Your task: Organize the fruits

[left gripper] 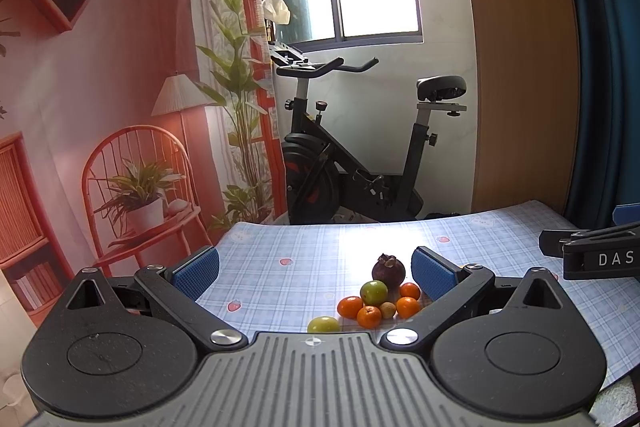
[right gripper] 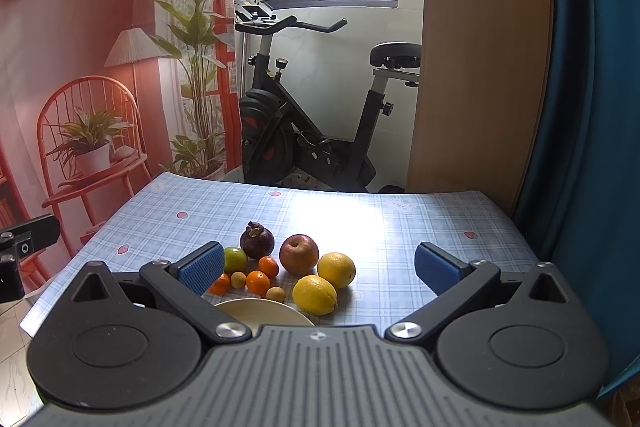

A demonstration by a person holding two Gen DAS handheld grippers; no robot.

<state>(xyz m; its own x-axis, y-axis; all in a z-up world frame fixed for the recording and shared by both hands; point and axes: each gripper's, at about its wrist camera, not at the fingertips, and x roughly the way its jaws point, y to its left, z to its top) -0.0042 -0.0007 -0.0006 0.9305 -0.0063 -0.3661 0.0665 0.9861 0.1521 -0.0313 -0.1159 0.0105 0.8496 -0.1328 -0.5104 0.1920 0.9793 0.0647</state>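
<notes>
Fruit lies clustered on the blue checked tablecloth (right gripper: 400, 227). In the right wrist view I see a dark mangosteen (right gripper: 257, 240), a red apple (right gripper: 299, 253), two lemons (right gripper: 337, 269) (right gripper: 315, 294), a green fruit (right gripper: 235, 258), small oranges (right gripper: 258, 281) and two small tan fruits (right gripper: 275, 293). A cream plate (right gripper: 260, 311) sits nearest, partly hidden. My right gripper (right gripper: 320, 269) is open and empty above the fruit. My left gripper (left gripper: 314, 273) is open and empty; its view shows the mangosteen (left gripper: 388, 269), green fruits (left gripper: 374, 292) and oranges (left gripper: 350, 307).
An exercise bike (right gripper: 304, 123) stands beyond the table's far edge under a window. A wooden panel (right gripper: 480, 67) and a blue curtain (right gripper: 592, 107) are at the right. The right gripper's body (left gripper: 592, 255) shows at the right of the left wrist view.
</notes>
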